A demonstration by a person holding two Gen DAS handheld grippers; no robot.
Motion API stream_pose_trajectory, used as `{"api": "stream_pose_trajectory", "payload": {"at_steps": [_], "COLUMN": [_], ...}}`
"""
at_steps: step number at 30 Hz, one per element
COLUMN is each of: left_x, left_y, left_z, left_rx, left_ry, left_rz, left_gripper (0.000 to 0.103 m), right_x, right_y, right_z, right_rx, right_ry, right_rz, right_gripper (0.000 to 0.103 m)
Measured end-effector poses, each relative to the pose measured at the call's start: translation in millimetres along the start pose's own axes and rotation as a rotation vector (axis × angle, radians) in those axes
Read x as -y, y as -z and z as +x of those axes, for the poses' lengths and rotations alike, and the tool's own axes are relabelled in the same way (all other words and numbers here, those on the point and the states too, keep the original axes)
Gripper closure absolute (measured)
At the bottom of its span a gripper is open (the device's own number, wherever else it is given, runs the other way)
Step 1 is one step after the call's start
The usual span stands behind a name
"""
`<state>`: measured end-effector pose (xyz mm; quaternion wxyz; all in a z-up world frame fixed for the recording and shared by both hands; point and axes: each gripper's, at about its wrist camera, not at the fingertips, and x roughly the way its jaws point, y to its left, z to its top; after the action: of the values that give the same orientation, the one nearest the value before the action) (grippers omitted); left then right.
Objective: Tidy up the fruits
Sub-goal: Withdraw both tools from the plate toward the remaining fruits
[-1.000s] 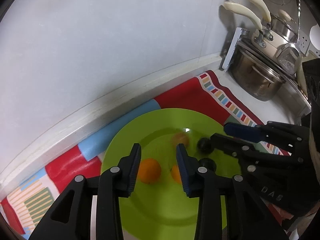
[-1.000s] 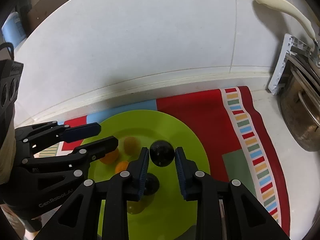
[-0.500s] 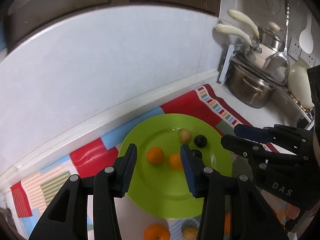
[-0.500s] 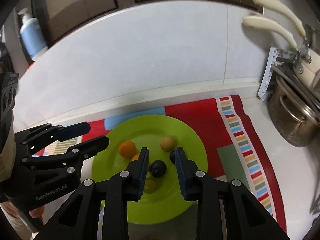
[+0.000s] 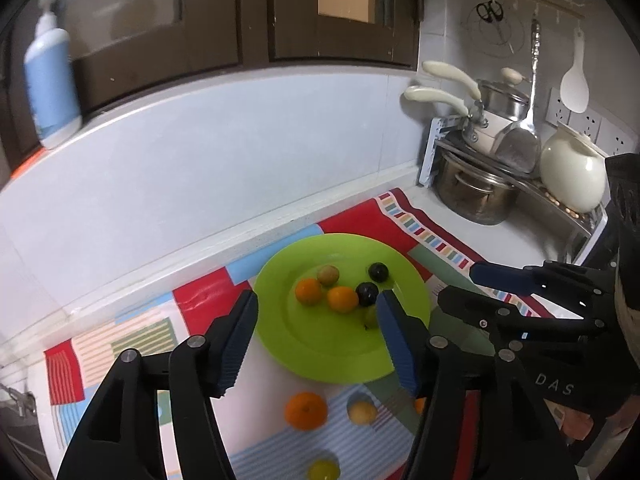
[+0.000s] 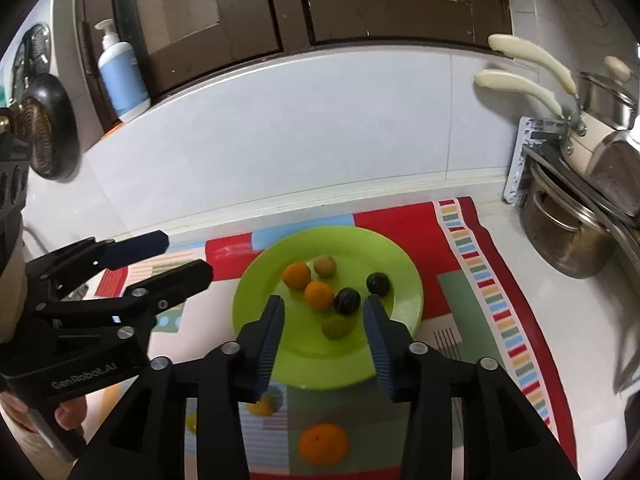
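Note:
A green plate (image 5: pixel 320 344) lies on the patterned mat and holds two oranges (image 5: pixel 342 299), two dark plums (image 5: pixel 367 293) and two greenish fruits. My left gripper (image 5: pixel 316 304) hangs above the plate's near side, its jaws opening with nothing between them. My right gripper (image 6: pixel 323 306) hovers over the same plate (image 6: pixel 320 364), its jaws also opening and empty. On the mat in front of the plate lie a loose orange (image 5: pixel 306 410), a yellow fruit (image 5: pixel 362 412) and a yellow-green one (image 5: pixel 322 470).
Stacked pots (image 5: pixel 476 192) and a cream jug (image 5: pixel 572 178) crowd the rack at the right. A blue soap bottle (image 5: pixel 50 80) stands on the ledge above the white wall. The mat (image 6: pixel 492 280) reaches to the wall's foot.
Both grippers have drawn back and up from the plate, and their jaws have widened. The fruit lies loose on the plate, and fruit on the mat has come into view.

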<state>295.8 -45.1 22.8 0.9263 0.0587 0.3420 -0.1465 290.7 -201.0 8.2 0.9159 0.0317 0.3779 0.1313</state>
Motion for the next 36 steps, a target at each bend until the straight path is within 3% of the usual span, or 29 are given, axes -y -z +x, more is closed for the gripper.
{"api": "stream_pose_trajectory", "payload": {"at_steps": [3,6,17,36], "left_x": [2.1,2.6,-2.1,1.1], "left_y": [8.3,18.9,58.4,117.6], "left_z": [-12.8,-23.0,-40.0,-13.4], "left_rx": [0.011,0.011,-0.034,-0.212], "left_ry": [-0.015,-0.018,-0.050,-0.049], "left_rz": [0.006,-0.004,-0.045,-0.059], "left_gripper": [0.037,0.033,0.026,0.025], "right_x": [-1.8,-5.7,-12.7,-12.3], "right_y": [8.5,16.2,41.8,89.7], "right_z": [-9.4,-17.7,-24.6,-1.3], "right_rx": [0.000,0.008,-0.031,-0.180], "right_ry": [-0.001,0.015,0.017,0.021], "right_rz": [0.006,-0.006,-0.009,-0.002], "right_gripper": [0.060,0.054,0.054,0.054]}}
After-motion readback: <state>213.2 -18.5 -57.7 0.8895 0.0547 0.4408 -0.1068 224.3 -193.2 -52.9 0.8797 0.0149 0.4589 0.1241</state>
